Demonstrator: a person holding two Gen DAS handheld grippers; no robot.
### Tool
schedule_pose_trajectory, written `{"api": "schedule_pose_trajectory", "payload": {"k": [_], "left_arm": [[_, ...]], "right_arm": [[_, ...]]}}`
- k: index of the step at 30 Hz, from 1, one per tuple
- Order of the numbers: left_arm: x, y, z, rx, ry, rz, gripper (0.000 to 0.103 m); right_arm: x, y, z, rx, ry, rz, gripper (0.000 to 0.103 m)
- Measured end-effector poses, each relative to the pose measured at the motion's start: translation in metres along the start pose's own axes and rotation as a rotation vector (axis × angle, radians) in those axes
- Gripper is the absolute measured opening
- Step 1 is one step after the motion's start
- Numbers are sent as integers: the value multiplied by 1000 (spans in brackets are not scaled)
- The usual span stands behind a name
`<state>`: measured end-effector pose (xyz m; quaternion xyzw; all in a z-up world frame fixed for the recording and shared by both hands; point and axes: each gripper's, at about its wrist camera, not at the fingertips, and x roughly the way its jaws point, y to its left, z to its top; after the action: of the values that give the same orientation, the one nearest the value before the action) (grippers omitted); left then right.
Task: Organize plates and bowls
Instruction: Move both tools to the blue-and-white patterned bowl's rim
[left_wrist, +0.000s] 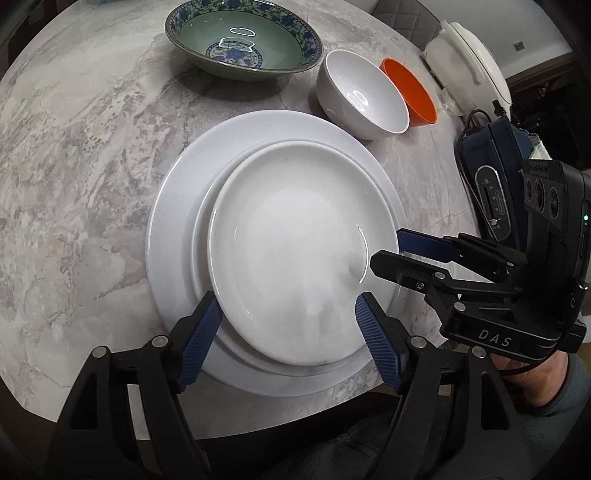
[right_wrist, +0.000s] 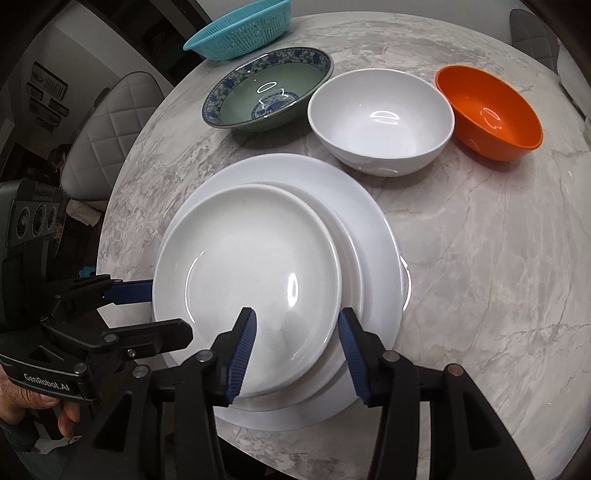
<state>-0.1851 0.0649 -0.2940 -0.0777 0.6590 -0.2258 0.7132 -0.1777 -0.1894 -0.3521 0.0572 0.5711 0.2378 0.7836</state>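
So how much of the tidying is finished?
The plates look done: the small plate lies on the middle plate and big plate. Both hand-held grippers, left and right, stand open over it. The patterned bowl, white bowl and orange bowl remain unstacked.

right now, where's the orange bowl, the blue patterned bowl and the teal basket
orange bowl (right_wrist: 491, 114): right wrist view, on its inner wall
blue patterned bowl (right_wrist: 267, 94): right wrist view, on its green inside, near the centre
teal basket (right_wrist: 240, 37): right wrist view, on its slotted outer wall
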Motion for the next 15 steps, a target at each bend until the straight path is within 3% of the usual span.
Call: {"api": "schedule_pose_trajectory", "payload": {"k": [3, 10, 12, 14, 15], "left_arm": [[-4, -4, 2, 32, 9, 63, 90], [-19, -4, 7, 44, 13, 72, 90], [-35, -3, 5, 45, -29, 38, 90], [-60, 5, 9, 27, -124, -25, 91], [-71, 14, 13, 6, -169, -62, 93]], "right_arm": [[-2, 0, 1, -11, -5, -10, 49], [-12, -11, 3, 11, -23, -4, 49], [-20, -16, 3, 33, -46, 20, 50], [-33, -22, 4, 49, -90, 57, 54], [-41, -26, 7, 58, -115, 84, 63]]}}
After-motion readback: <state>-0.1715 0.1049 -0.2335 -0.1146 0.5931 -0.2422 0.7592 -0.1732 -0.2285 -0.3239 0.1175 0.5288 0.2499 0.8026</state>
